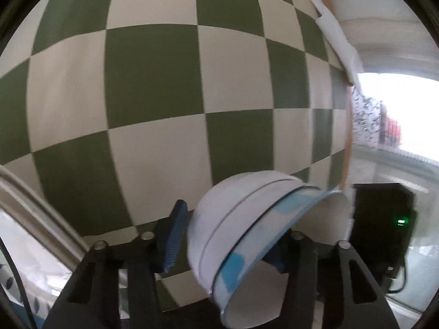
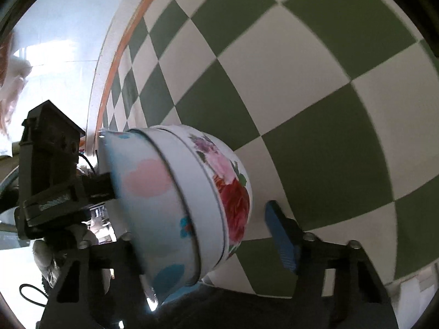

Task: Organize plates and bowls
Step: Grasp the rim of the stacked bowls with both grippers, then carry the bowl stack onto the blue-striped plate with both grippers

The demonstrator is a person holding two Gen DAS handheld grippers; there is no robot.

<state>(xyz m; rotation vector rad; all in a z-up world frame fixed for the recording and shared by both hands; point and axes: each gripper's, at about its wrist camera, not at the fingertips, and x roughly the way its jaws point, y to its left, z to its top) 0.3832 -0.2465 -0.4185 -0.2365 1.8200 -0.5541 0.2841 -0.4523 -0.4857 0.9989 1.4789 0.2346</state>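
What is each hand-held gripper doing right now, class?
Left hand-held gripper: around the stacked bowls; whether it grips cannot be told.
Right hand-held gripper: open, straddling the same stack, its visible pad clear of it.

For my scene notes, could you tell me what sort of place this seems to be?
Probably a home dining or kitchen table: a green-and-white checked tablecloth covers it, and nested enamel bowls, one flower-painted, sit between the grippers.

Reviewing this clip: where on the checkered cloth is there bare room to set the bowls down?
The checkered cloth lies bare all the way from the nested bowls to its wooden edge. It is crowded only nearest the cameras, where the left gripper and right gripper flank the tilted bowls.
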